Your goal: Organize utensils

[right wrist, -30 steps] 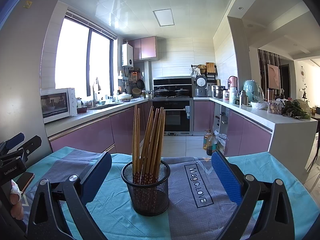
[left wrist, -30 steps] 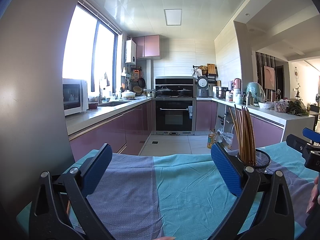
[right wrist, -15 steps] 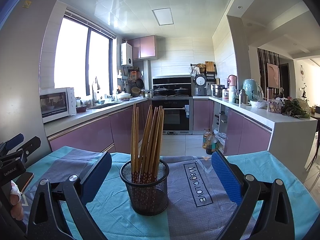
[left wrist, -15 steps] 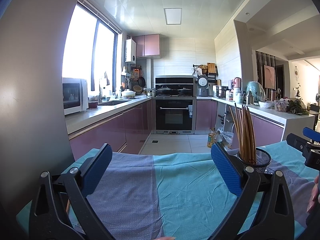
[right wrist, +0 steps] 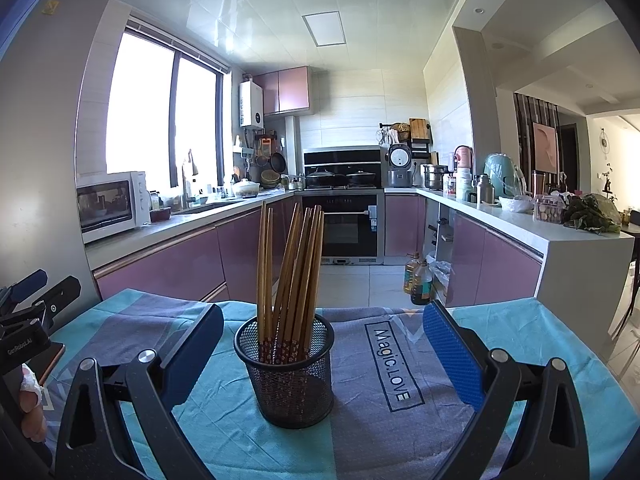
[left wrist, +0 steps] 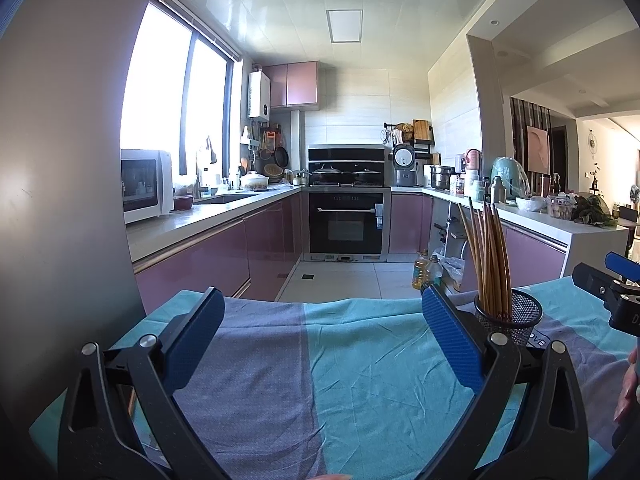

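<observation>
Above the cloth-covered table, the right gripper (right wrist: 322,354) hangs with its blue-padded fingers spread wide and nothing between them but air. Just ahead of it, standing between the two fingers in the right wrist view but apart from both, is a black mesh cup (right wrist: 289,376). The cup stands upright on the tablecloth (right wrist: 520,344) and holds a bunch of wooden chopsticks (right wrist: 294,272), thin ends up, patterned ends down in the mesh; most lean to the right, two stand nearly straight at the left of the bunch. On the cloth to the right of the cup runs a printed label reading "Magic.LOVE" (right wrist: 394,364).

The left gripper (left wrist: 322,338) is also spread wide and empty, over a bare stretch of the teal and grey-purple cloth. From its camera the cup sits behind its right finger (left wrist: 452,340), towards the far edge of the table, partly hidden by that finger. At the left edge of the right wrist view a fingertip (right wrist: 30,400) of the person's hand shows below the left gripper's body.

Beyond the table lies a kitchen with purple cabinets (right wrist: 192,260), an oven (right wrist: 344,228) at the far end, a microwave (right wrist: 110,204) on the left counter and bottles (right wrist: 418,278) on the floor
</observation>
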The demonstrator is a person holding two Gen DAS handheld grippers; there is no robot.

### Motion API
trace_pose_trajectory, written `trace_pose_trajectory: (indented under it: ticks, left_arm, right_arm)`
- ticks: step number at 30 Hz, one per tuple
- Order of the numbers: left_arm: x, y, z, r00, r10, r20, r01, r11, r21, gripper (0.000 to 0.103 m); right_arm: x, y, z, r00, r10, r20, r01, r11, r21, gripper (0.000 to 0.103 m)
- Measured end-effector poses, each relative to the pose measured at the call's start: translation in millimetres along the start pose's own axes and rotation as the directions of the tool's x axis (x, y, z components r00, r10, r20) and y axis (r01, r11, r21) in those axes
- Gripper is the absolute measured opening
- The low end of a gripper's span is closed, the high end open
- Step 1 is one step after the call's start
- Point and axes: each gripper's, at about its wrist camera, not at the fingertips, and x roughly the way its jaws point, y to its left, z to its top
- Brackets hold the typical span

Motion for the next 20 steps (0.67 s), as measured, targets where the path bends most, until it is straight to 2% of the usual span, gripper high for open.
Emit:
trace_pose_trajectory:
  ticks: [11, 15, 16, 17, 19, 20]
  left_arm:
    - [13.8, -2.1, -6.2, 0.998, 0.001, -0.057, 0.000, 1.000, 0.013, 0.097]
    - [25.6, 1.8, -9.4, 0.993, 0.009, -0.115, -0.010, 1.000, -0.009, 0.097]
    - [31.0, 3.2, -10.1, 0.990, 0.008, -0.140, -0.010, 1.000, -0.010, 0.097]
    - [39.3, 4.6, -12.4, 0.983, 0.004, -0.182, -0.006, 1.000, -0.009, 0.097]
    - [53.0, 7.1, -19.2, 0.970, 0.025, -0.243, -0.027, 1.000, -0.006, 0.097]
    - [57.9, 8.5, -23.1, 0.964, 0.028, -0.265, -0.031, 1.000, -0.005, 0.097]
  right_arm:
    - [6.7, -11.7, -1.5, 0.999, -0.023, -0.035, 0.023, 1.000, 0.010, 0.097]
    - [18.4, -28.8, -7.1, 0.992, -0.053, -0.111, 0.055, 0.998, 0.015, 0.097]
    - [26.3, -35.6, -9.8, 0.985, -0.070, -0.156, 0.073, 0.997, 0.013, 0.097]
    - [37.9, -45.4, -14.8, 0.969, -0.101, -0.225, 0.105, 0.994, 0.007, 0.097]
    - [58.0, -62.4, -27.3, 0.935, -0.134, -0.330, 0.139, 0.990, -0.007, 0.097]
    - [68.5, -71.4, -34.9, 0.909, -0.151, -0.388, 0.158, 0.987, -0.014, 0.097]
